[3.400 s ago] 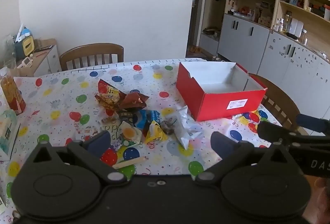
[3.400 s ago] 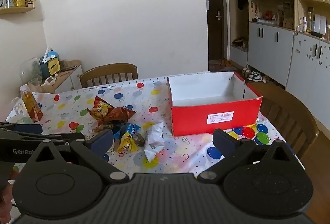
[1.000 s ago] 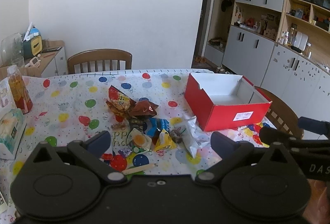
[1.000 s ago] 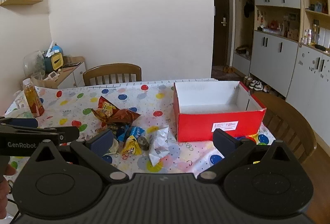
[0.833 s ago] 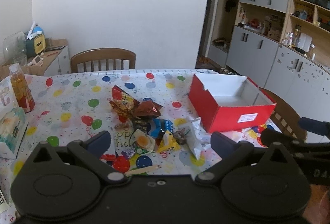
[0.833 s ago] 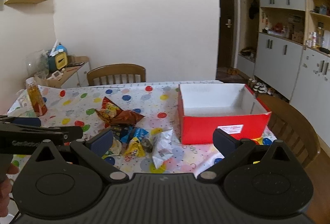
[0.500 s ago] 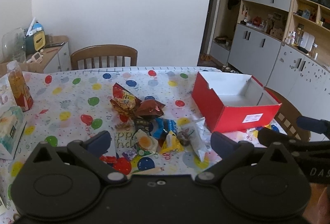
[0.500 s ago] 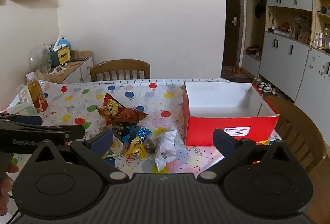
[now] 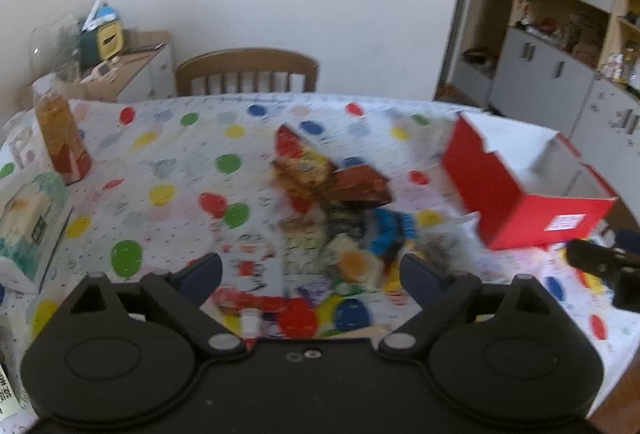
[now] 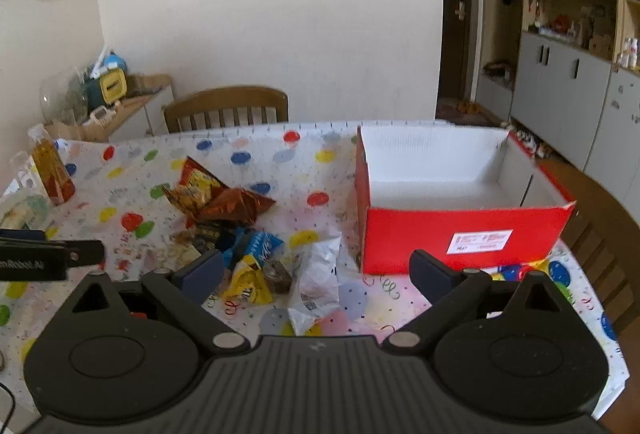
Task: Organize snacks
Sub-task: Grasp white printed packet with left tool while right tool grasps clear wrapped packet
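Observation:
A pile of snack packets (image 9: 340, 202) (image 10: 236, 226) lies in the middle of the balloon-print tablecloth (image 9: 160, 170): a red-yellow bag (image 10: 196, 182), a brown bag (image 10: 236, 208), a blue packet (image 10: 260, 244), a yellow packet (image 10: 248, 286) and a white-silver packet (image 10: 318, 274). An open red box (image 10: 460, 230) (image 9: 528, 202), white inside and empty, stands to their right. My left gripper (image 9: 310, 270) is open above the near side of the pile. My right gripper (image 10: 316, 270) is open over the white-silver packet. Both hold nothing.
An orange drink bottle (image 9: 60, 138) and a tissue box (image 9: 28, 218) stand at the table's left edge. A wooden chair (image 10: 226, 108) is behind the table, another (image 10: 604, 230) at its right. Cabinets (image 10: 568, 74) line the right wall.
Both grippers have moved forward and down toward the snack pile, which looks larger now. The left view is blurred by motion. Both stay open.

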Motion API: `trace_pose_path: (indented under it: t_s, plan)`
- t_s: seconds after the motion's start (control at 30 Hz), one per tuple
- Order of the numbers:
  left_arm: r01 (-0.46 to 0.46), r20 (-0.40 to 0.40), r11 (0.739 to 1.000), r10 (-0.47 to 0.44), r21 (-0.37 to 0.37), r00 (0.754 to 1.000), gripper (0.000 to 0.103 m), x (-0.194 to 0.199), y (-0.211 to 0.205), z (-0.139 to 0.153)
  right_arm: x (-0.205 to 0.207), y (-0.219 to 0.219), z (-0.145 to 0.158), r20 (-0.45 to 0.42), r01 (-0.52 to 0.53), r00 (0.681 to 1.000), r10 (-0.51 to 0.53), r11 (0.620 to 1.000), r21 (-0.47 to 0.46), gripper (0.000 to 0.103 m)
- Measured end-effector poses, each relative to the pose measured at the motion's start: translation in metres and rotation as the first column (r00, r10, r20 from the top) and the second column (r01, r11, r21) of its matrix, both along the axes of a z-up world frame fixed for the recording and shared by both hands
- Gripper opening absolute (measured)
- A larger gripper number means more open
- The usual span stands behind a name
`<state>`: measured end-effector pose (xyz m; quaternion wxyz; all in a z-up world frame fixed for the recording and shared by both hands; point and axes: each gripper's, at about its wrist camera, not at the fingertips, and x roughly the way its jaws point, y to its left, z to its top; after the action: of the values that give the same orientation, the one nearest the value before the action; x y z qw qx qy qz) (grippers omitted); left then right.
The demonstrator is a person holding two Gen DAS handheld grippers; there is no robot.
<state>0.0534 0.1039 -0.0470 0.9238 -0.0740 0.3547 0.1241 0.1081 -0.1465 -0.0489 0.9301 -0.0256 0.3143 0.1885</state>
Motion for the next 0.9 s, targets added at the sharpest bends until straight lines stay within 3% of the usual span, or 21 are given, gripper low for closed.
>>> trace_pose_path:
  t_s: [0.37, 0.63, 0.9]
  plan:
    - [-0.047, -0.148, 0.999, 0.046, -0.007, 0.988, 0.089, 0.046, 0.054, -0.054, 0.051, 0.034, -0.052, -0.140, -0.042, 0.990, 0.033, 0.997, -0.065, 0.084]
    - [-0.059, -0.212, 0.998, 0.056, -0.006, 0.976, 0.086, 0.070, 0.068, -0.086, 0.079, 0.057, -0.084, -0.212, -0.049, 0.977, 0.021, 0.991, -0.127, 0.071]
    - [-0.069, -0.271, 0.996, 0.050, -0.058, 0.961, 0.083, 0.086, 0.078, -0.104, 0.100, 0.066, -0.103, -0.253, -0.035, 0.967, -0.009, 0.985, -0.169, 0.058]
